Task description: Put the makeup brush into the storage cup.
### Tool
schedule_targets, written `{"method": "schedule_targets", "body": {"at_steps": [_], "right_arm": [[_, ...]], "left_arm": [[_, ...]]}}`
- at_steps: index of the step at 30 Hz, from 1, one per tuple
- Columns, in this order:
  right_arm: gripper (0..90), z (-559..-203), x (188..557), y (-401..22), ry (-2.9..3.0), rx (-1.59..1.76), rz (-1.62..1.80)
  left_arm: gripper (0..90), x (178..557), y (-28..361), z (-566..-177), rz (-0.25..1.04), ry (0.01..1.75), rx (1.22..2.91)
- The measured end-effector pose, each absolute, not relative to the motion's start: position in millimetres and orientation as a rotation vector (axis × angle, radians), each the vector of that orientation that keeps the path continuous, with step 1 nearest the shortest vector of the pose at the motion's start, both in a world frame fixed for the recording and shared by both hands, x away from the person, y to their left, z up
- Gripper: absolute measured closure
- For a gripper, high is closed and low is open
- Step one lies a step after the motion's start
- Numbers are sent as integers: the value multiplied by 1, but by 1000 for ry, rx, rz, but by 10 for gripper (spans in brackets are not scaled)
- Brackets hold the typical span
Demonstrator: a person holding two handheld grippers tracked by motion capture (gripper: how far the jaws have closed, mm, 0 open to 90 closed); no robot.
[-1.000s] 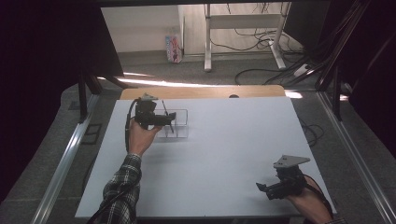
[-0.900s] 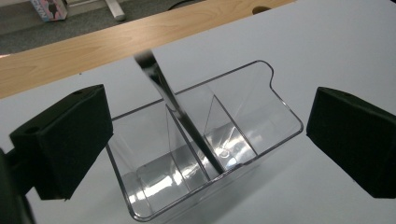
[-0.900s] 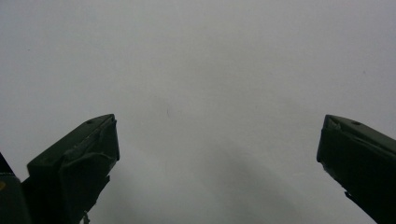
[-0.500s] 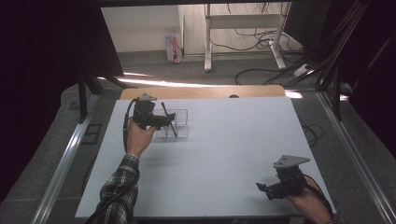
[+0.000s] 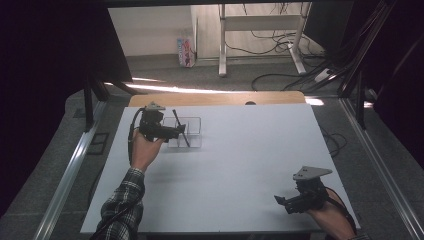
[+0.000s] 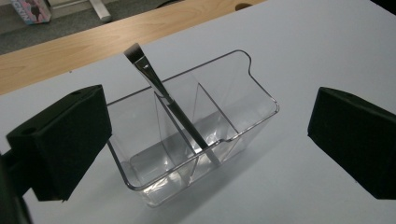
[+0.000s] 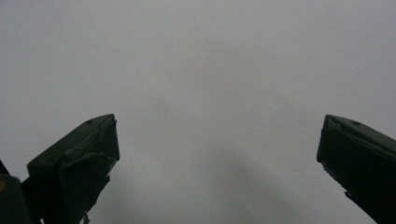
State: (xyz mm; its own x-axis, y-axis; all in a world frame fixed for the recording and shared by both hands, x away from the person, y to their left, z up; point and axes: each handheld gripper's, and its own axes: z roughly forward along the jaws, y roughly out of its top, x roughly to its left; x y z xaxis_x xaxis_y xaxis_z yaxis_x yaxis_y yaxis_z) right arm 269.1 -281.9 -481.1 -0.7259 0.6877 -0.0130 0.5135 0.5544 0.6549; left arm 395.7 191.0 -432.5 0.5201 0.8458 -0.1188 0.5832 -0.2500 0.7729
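Left gripper [image 6: 205,140] hangs with jaws wide apart, holding nothing, around the clear plastic 3-compartment organiser [image 6: 252,100]. The slim dark flat-tipped brush [image 6: 161,91] leans in its middle compartment; a jaw catching it on pull-out likely tips the light organiser. Right gripper [image 7: 217,163] is also spread and empty, over bare white table [image 7: 210,56].

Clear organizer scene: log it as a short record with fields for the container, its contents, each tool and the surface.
container: clear organizer, three compartments, upright on the white table
contents: one flat-tipped brush, leaning in the middle compartment, tip up
left tool: open, jaws either side of the organizer, touching nothing
right tool: open, empty, near the table's near right corner
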Motion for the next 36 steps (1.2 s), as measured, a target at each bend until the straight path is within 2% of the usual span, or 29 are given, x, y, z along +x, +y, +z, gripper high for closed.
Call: {"method": "schedule_targets", "body": {"at_steps": [11,36], "right_arm": [[0,-482,269,-281,2525,988,928],[0,-480,268,-281,2513,993,945]], "left_arm": [[0,380,189,-429,385,1132,1954],[0,355,187,-449,363,1132,1944]]}}
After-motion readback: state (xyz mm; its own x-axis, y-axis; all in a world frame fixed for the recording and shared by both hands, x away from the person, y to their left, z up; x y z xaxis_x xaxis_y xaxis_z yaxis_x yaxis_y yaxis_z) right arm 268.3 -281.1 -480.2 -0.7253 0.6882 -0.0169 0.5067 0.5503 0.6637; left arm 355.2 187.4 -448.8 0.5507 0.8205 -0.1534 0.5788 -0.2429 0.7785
